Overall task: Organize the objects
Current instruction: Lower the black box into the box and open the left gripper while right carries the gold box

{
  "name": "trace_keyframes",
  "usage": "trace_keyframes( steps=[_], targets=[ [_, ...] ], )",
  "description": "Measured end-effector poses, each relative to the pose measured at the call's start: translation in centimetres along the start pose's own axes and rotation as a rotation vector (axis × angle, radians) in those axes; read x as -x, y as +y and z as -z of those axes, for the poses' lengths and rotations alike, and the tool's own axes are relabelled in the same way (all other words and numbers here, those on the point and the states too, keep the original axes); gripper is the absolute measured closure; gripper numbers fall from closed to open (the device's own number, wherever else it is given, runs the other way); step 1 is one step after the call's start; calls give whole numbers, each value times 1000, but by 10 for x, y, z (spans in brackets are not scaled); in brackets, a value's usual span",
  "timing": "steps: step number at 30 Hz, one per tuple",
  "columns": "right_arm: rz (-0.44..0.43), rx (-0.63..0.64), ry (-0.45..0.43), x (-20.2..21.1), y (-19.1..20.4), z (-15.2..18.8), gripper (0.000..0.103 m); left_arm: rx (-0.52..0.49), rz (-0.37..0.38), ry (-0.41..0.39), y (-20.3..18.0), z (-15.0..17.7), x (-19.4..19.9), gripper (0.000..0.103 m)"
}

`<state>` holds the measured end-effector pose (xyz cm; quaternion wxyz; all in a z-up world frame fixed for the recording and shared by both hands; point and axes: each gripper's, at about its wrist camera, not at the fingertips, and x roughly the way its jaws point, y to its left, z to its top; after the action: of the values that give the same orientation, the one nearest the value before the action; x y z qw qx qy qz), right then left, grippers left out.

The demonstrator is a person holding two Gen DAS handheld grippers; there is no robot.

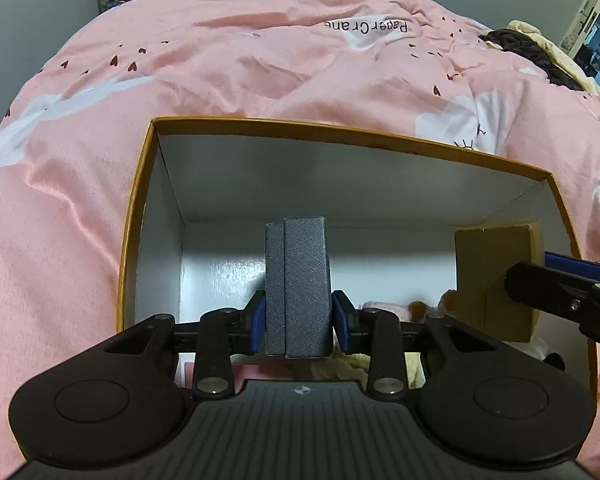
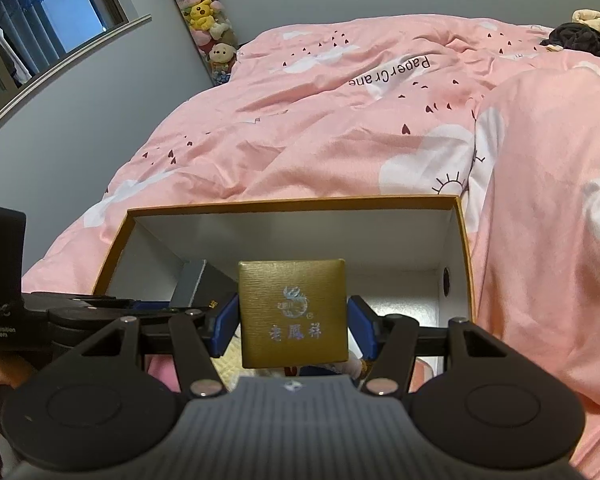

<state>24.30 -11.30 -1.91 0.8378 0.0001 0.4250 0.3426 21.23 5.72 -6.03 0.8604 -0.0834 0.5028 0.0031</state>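
grey case (image 1: 298,288) clamped between left jaws, gold case (image 2: 293,314) seemingly between right.

Black tool (image 1: 299,322), blue pads (image 1: 257,326)

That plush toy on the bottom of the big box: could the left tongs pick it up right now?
Probably not. The left tongs are already shut on a grey case, which hangs over the plush toy inside the big box. They would have to let go first.

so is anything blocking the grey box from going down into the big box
Nothing visible does. The grey box, held in the left gripper, hangs over the open big box. The floor ahead looks bare; soft toys lie just below it.
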Motion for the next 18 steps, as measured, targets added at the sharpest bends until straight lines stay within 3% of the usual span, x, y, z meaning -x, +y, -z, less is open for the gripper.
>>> trace_keyframes(
  steps=[6, 11, 18],
  targets=[
    [0, 3, 2, 1, 1, 1, 43, -97, -74, -91, -9, 0, 19, 64],
    [-9, 12, 2, 3, 3, 1, 43, -241, -239, -129, -23, 6, 25, 63],
    [-15, 24, 12, -1, 6, 0, 43, -175, -185, -158, -10, 3, 47, 63]
  ],
)
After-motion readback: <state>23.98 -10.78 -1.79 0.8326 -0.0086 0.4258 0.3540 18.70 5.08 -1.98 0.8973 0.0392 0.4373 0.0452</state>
